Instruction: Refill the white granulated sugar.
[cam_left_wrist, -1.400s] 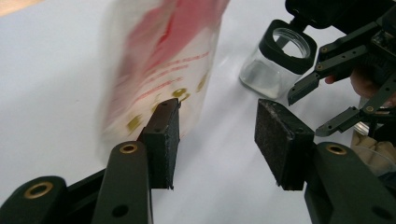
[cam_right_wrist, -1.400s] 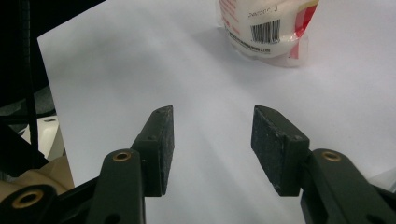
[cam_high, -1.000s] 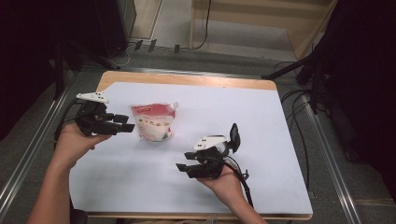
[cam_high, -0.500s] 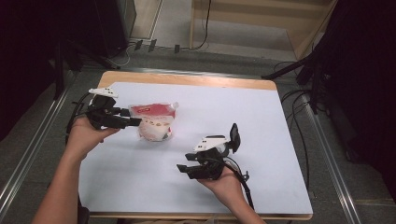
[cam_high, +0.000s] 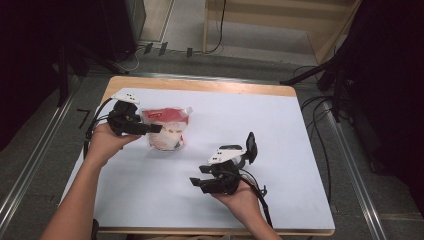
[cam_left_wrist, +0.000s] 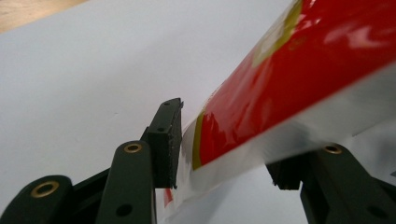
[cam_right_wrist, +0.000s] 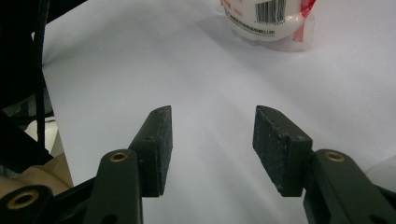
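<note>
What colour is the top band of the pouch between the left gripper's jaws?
Red, above a white lower body; the pouch shows it best in the high view.

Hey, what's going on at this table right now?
A person holds a gripper in each hand over a white-covered table. The left gripper has its jaws around the top edge of a red and white pouch and has just been closing them on it; one pad looks in contact, the other is hidden behind the pouch. The right gripper sits open, holding nothing.
</note>
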